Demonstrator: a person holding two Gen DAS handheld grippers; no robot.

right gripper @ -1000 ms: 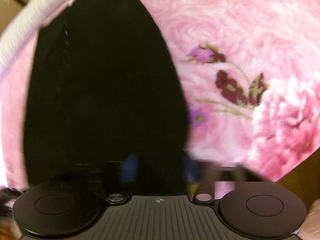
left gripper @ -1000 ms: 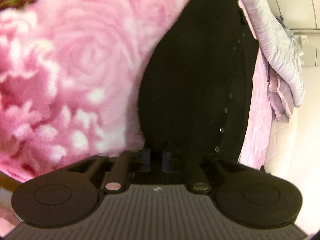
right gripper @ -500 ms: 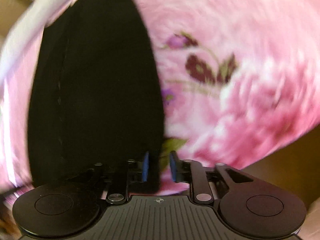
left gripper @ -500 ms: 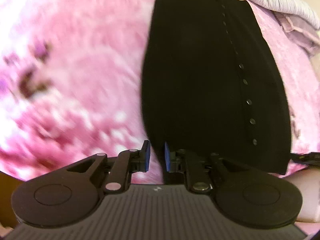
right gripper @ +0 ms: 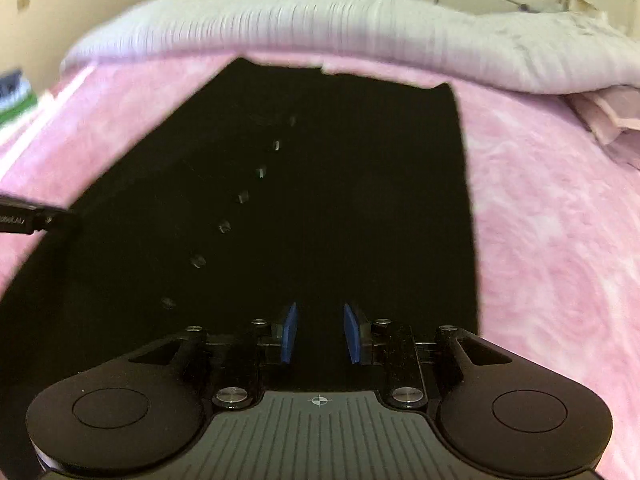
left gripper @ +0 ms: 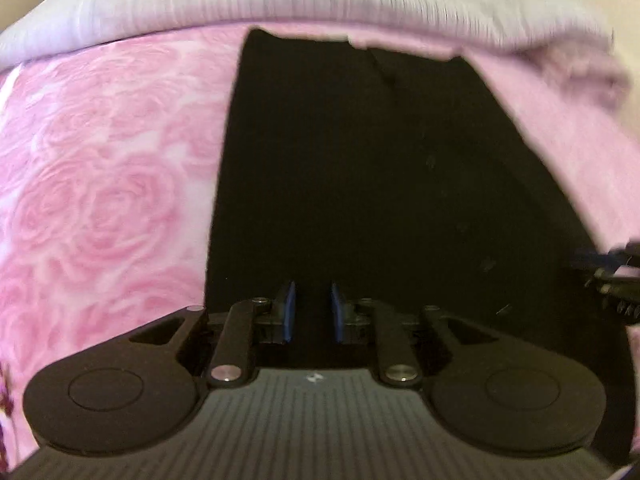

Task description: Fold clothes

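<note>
A black garment (left gripper: pixel 360 168) with a row of small buttons (right gripper: pixel 242 197) lies flat and lengthwise on a pink rose-patterned blanket (left gripper: pixel 100 200). My left gripper (left gripper: pixel 312 312) hovers over its near edge, blue pads (left gripper: pixel 289 310) apart and the jaws opening; only flat black cloth shows in the gap. My right gripper (right gripper: pixel 320 332) stands the same way over the near edge, jaws opening, nothing pinched. Each gripper pokes into the other's view: the right one (left gripper: pixel 616 276) at the right rim, the left one (right gripper: pixel 24 220) at the left rim.
A lilac striped quilt (right gripper: pixel 360 28) is bunched along the far side of the blanket (right gripper: pixel 560 240). A folded pale pink cloth (right gripper: pixel 608 116) lies at the far right. Cream walls and cupboard doors stand behind.
Both grippers have let go of the black garment's edge and their jaws have parted. Both have rolled upright and shifted sideways, so the garment now stretches straight ahead.
</note>
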